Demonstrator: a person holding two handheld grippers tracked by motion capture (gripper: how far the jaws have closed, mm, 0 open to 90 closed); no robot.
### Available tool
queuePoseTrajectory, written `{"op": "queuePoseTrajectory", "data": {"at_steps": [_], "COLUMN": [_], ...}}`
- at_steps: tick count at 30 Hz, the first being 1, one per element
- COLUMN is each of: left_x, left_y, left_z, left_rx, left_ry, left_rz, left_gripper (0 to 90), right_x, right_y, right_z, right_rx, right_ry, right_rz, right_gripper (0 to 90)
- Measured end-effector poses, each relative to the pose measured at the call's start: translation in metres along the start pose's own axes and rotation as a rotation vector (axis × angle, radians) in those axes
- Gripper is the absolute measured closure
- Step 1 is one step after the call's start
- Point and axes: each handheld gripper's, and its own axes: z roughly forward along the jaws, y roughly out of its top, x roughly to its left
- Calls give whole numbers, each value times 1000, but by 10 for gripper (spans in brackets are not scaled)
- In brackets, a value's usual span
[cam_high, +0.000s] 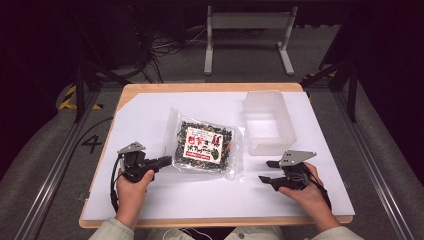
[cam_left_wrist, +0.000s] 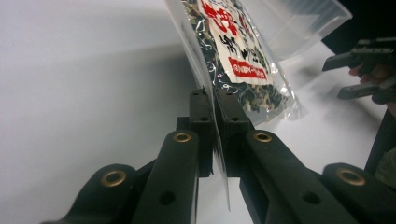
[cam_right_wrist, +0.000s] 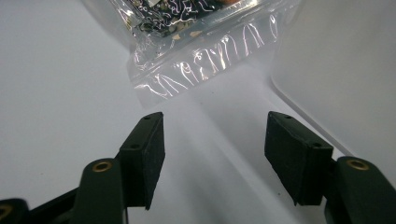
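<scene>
While left tongs (cam_left_wrist: 214, 100) pinch packet (cam_left_wrist: 233, 51), right tongs (cam_right_wrist: 215, 140) gape.

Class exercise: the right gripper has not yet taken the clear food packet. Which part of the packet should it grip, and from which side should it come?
Probably the flat clear sealed edge of the packet nearest the right gripper. Come in level from the packet's right, open jaws either side of that thin strip. It is flat and free of contents, and the left gripper already pinches the opposite edge.

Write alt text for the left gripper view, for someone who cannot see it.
The left hand-held gripper is shut on the clear edge of a snack bag with a red-and-white label, above a white table. Behind stand a translucent plastic bin and the right hand-held gripper, open.
</scene>
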Motion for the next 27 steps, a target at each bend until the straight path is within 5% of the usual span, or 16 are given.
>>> {"op": "queuePoseTrajectory", "data": {"at_steps": [13,27], "left_x": [-24,-61], "left_y": [26,55], "left_z": [-27,-66], "left_rx": [-107,-207], "left_ry": [-22,1], "left_rz": [95,268], "left_gripper": [893,895], "right_x": [-1,-2], "right_y": [0,0], "right_z": [-1,-3], "right_rx": [-8,-22], "right_ry": [6,1], "right_rz": [11,10], "right_gripper": [381,393]}}
